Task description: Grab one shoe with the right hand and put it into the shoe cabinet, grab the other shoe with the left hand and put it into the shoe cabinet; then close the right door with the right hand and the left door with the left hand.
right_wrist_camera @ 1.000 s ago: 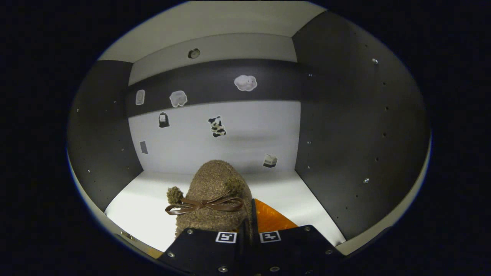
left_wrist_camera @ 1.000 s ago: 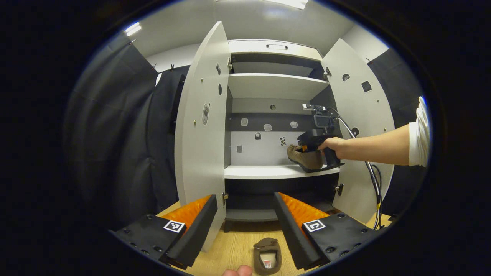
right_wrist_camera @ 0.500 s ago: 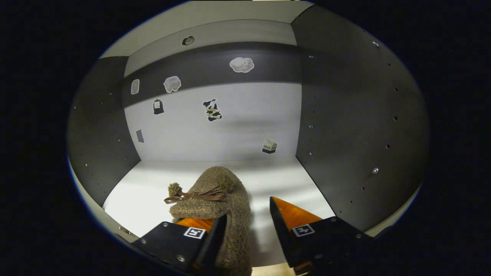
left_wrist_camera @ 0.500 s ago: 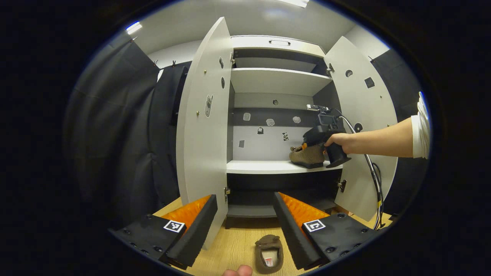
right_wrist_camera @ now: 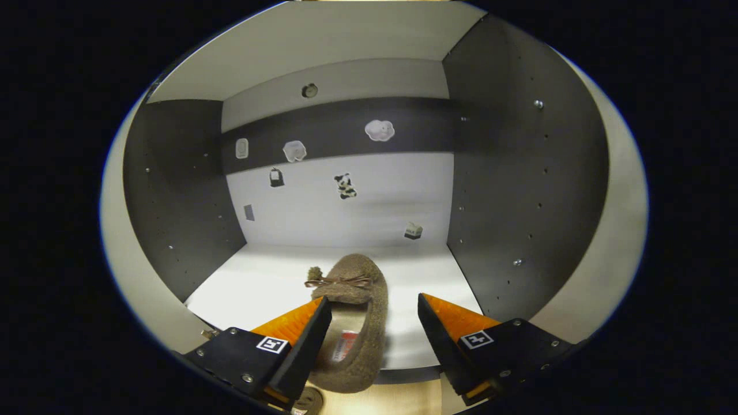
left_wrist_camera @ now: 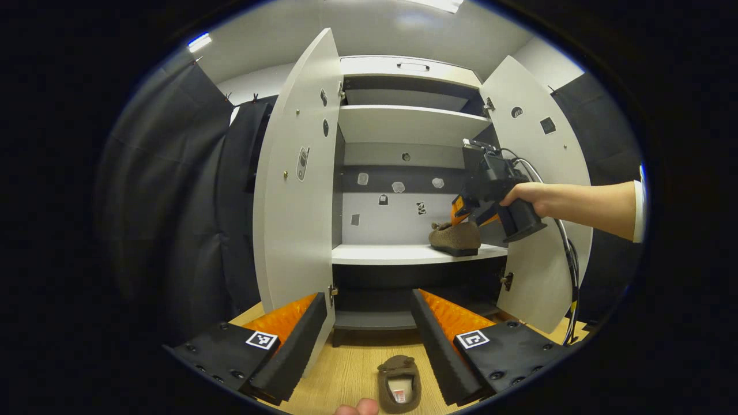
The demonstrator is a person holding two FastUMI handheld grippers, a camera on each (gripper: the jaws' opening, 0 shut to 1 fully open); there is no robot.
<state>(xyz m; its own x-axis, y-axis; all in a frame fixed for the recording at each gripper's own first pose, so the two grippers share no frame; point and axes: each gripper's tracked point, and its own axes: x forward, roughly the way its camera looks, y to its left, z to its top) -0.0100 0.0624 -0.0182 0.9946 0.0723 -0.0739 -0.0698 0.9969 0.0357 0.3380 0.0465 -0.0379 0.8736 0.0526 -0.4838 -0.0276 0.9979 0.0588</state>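
Observation:
A fuzzy brown shoe (left_wrist_camera: 455, 237) with a small bow lies flat on the right part of the cabinet's middle shelf (left_wrist_camera: 392, 253). In the right gripper view that shoe (right_wrist_camera: 353, 275) lies toe inward on the shelf (right_wrist_camera: 271, 282). My right gripper (right_wrist_camera: 373, 301) is open above its heel, touching nothing. A hand holds that right gripper (left_wrist_camera: 464, 208) just above and behind the shoe. The other brown shoe (left_wrist_camera: 399, 386) sits on the wooden floor in front of the cabinet. My left gripper (left_wrist_camera: 369, 297) hangs open above it.
Both cabinet doors stand wide open, the left door (left_wrist_camera: 294, 190) and the right door (left_wrist_camera: 542, 190). A cable (left_wrist_camera: 568, 271) hangs from the right gripper past the right door. Higher and lower shelves are bare. Black cloth walls flank the cabinet.
My right gripper opened and let go of the shoe, which now rests on the shelf. It then drew back and rose slightly. The left gripper barely moved.

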